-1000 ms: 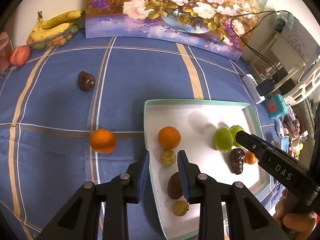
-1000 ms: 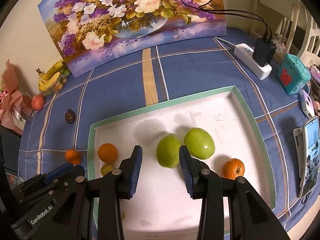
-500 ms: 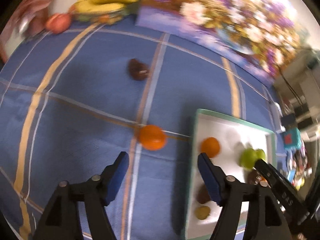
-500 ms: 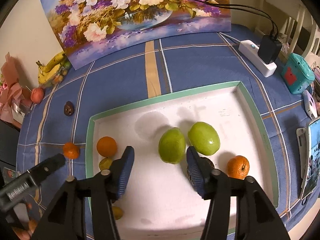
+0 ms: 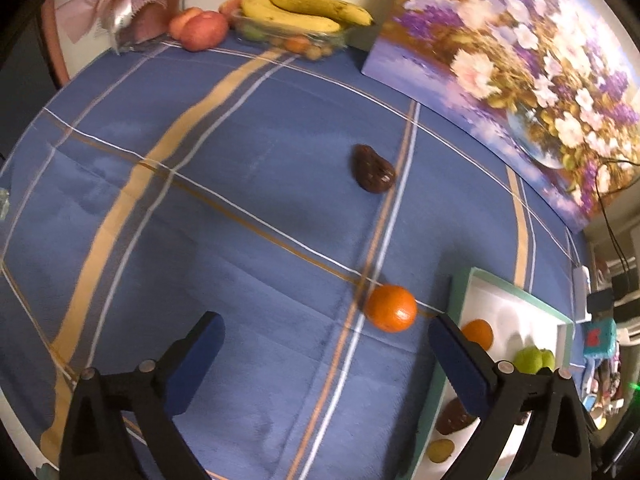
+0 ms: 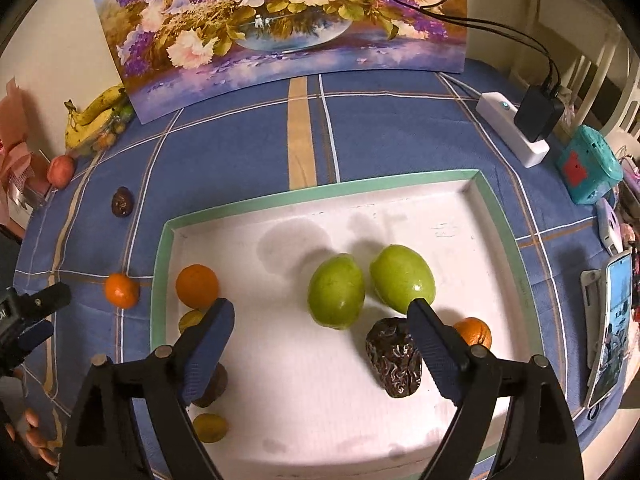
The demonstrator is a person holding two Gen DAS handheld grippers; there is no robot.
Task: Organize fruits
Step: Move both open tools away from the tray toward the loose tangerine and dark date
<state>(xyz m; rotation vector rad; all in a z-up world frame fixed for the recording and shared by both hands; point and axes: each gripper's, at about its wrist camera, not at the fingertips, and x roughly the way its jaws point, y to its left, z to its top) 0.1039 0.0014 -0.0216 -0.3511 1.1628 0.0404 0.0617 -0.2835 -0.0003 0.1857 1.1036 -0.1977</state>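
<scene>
Now both claws are opening, nothing between their jaws: left claw hovers near the loose orange just outside the tray. Being round, it may roll off the worktop if nudged.

left wrist: steeply down on cloth | right wrist: close over tray | shared: tray, loose orange

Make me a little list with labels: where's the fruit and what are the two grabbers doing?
in tray: two green fruits, dark wrinkled fruit, oranges, small yellow ones
on cloth: orange, dark fruit
left gripper: opening, nothing between, over cloth near orange
right gripper: opening, nothing gripped, over tray
</scene>
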